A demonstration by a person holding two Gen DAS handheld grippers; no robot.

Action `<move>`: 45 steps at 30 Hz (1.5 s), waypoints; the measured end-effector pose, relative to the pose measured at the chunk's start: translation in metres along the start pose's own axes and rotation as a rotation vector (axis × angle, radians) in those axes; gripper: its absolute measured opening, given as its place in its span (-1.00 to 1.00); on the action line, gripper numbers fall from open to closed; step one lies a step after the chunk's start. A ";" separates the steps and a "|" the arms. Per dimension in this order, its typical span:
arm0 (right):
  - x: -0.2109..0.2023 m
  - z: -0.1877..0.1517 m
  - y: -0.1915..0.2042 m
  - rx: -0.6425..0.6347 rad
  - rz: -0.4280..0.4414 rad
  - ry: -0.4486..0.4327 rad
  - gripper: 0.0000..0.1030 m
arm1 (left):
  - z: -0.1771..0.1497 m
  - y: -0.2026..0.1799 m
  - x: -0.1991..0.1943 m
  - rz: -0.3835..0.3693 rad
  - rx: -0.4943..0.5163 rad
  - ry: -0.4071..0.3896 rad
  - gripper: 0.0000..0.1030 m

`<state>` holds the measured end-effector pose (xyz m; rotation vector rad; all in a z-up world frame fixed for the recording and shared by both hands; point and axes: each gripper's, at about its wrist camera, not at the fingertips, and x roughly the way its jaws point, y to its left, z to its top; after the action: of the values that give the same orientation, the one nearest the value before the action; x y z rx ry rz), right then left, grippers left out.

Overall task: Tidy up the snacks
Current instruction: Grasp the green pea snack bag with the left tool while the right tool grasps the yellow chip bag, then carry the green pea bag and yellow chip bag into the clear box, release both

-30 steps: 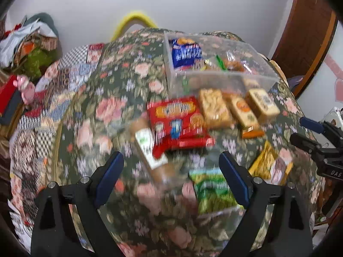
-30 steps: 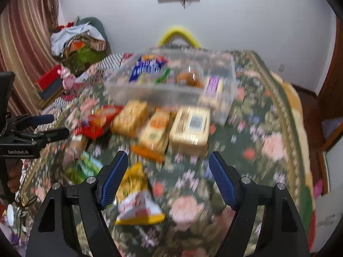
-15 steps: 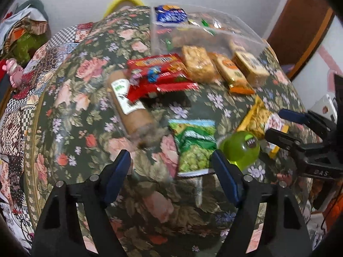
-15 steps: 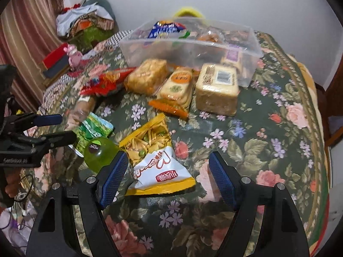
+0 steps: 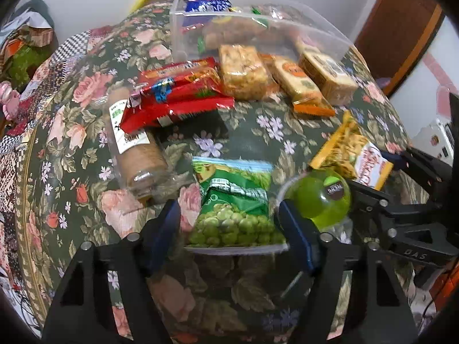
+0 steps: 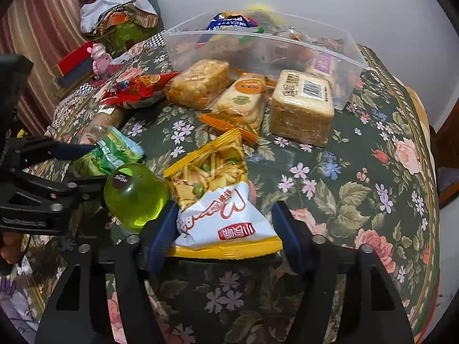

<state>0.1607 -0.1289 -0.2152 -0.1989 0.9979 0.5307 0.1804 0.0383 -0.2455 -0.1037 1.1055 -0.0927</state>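
Note:
Snacks lie on a floral tablecloth in front of a clear plastic bin (image 5: 258, 25) (image 6: 266, 48) that holds several packets. My left gripper (image 5: 229, 215) is open with its fingers on either side of a green pea packet (image 5: 233, 200), not closed on it. My right gripper (image 6: 223, 218) is open around the near end of a yellow-and-white snack bag (image 6: 218, 197). A green jelly cup (image 5: 321, 197) (image 6: 134, 195) sits between the two packets, against the right gripper's left finger.
A red packet (image 5: 178, 94), a brown biscuit tube (image 5: 137, 149), a rice-cracker block (image 6: 198, 83), an orange-labelled cracker pack (image 6: 243, 100) and a tan block with a barcode (image 6: 304, 106) lie before the bin. Clothes and a pink toy (image 6: 99, 57) are beyond the table's left.
Both grippers have moved forward and down toward the table. The green packet now lies between the left fingers and the yellow-and-white bag between the right fingers. Snacks have not moved.

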 end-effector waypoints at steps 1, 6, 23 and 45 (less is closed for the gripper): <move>0.000 0.001 -0.001 0.001 0.003 -0.001 0.13 | 0.000 -0.001 0.002 0.008 0.005 -0.003 0.32; -0.005 -0.002 -0.002 0.011 0.005 -0.012 0.01 | -0.001 -0.006 0.000 0.034 0.032 -0.045 0.03; -0.038 -0.005 -0.022 0.122 0.004 -0.088 -0.31 | -0.009 -0.004 -0.035 0.013 0.002 -0.119 -0.19; -0.090 0.065 -0.046 0.138 -0.067 -0.310 -0.30 | 0.082 -0.012 -0.099 -0.010 0.030 -0.339 -0.19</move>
<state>0.1940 -0.1723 -0.1082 -0.0250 0.7200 0.4151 0.2091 0.0421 -0.1197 -0.0936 0.7652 -0.0965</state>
